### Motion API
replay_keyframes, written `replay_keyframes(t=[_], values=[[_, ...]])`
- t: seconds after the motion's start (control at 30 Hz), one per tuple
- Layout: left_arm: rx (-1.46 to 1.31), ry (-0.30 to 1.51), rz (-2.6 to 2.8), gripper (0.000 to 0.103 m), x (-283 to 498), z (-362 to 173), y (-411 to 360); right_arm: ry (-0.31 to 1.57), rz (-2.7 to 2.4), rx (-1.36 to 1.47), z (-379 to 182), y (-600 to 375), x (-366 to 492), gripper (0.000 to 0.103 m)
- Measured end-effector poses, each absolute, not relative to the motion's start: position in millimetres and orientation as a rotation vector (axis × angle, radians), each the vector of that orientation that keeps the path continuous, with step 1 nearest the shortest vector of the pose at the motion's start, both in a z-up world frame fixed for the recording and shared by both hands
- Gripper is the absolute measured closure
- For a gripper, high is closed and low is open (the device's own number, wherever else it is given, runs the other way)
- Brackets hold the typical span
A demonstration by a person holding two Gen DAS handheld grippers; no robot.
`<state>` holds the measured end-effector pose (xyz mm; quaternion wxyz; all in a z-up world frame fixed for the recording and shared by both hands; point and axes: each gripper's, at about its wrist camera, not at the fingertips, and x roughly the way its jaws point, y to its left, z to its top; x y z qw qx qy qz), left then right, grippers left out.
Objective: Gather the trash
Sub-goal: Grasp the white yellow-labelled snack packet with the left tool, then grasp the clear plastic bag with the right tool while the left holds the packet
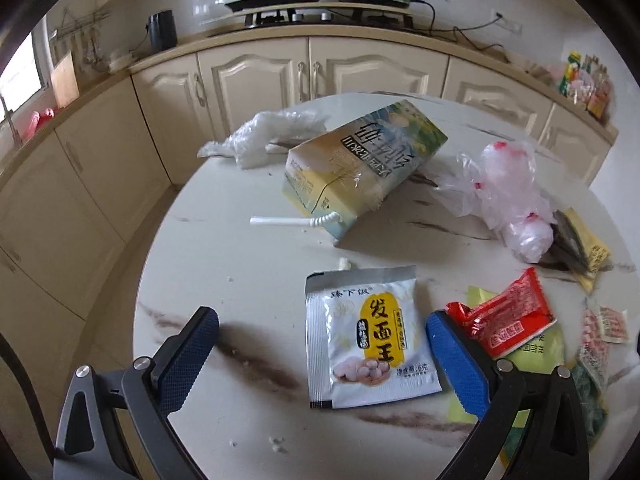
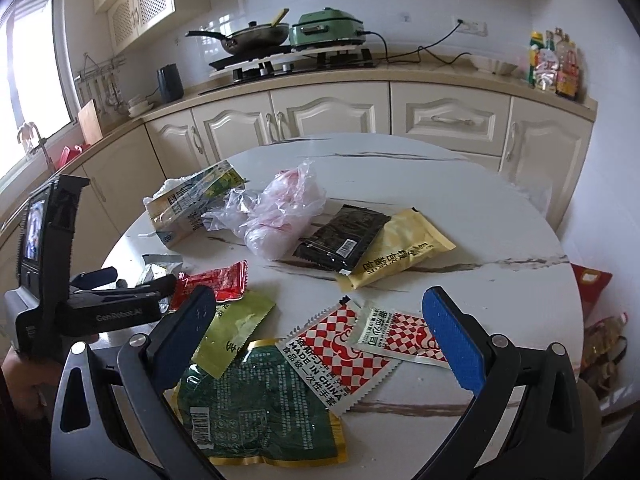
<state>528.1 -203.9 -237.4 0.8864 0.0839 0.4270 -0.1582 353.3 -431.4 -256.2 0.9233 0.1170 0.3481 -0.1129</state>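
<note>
Litter covers a round white marble table (image 1: 248,292). My left gripper (image 1: 320,356) is open, its fingers on either side of a silver and yellow sachet (image 1: 368,340) lying flat. A red wrapper (image 1: 508,316) touches the right finger. Beyond lie a tipped drink carton (image 1: 352,160) with a white straw (image 1: 292,222) and a crumpled clear bag (image 1: 504,184). My right gripper (image 2: 320,336) is open above two red-checked packets (image 2: 340,352) and a green wrapper (image 2: 256,404). The left gripper (image 2: 120,296) shows at the left of the right wrist view.
A black packet (image 2: 344,236) and a yellow pouch (image 2: 400,248) lie mid-table, with a gold-green wrapper (image 2: 236,324) nearer. Cream cabinets (image 2: 332,112) and a counter with a stove, pan (image 2: 256,36) and green cooker (image 2: 328,26) stand behind. A red bag (image 2: 592,284) sits off the table's right edge.
</note>
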Motion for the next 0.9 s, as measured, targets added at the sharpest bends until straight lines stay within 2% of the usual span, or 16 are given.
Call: replay_keyframes(t=[0.07,0.13,0.2,0.23,0.27,0.37,0.47,0.6,0.9], values=[[0.177,0.89,-0.332,0.002,528.8,-238.2,-204.7,0.719,-0.227,0.236,-256.0,-428.3,355.4,0.0],[0.179,0.885,-0.341,0.007,527.0,-237.2,-203.2,0.722,-0.222,0.232,-255.2,-425.3,357.8,0.0],[0.175,0.863,-0.355,0.034,523.4,-234.2,-200.1,0.725,-0.217,0.226,-254.6,-422.2,360.8,0.0],[0.173,0.86,-0.359,0.039,522.5,-233.0,-198.6,0.727,-0.214,0.222,-254.6,-420.4,362.9,0.0],[0.173,0.859,-0.368,0.049,521.6,-232.3,-196.7,0.731,-0.212,0.218,-254.9,-418.9,365.6,0.0],[0.181,0.848,-0.392,0.053,517.9,-232.6,-193.4,0.74,-0.2,0.216,-256.3,-413.7,372.9,0.0],[0.17,0.837,-0.415,0.066,513.8,-231.6,-187.7,0.748,-0.187,0.215,-258.4,-406.7,379.8,0.0],[0.146,0.833,-0.46,0.07,509.7,-230.4,-177.5,0.774,-0.172,0.208,-263.7,-400.1,389.8,0.0],[0.085,0.794,-0.499,0.07,493.9,-211.1,-145.2,0.803,-0.222,0.16,-262.9,-415.9,444.4,0.0]])
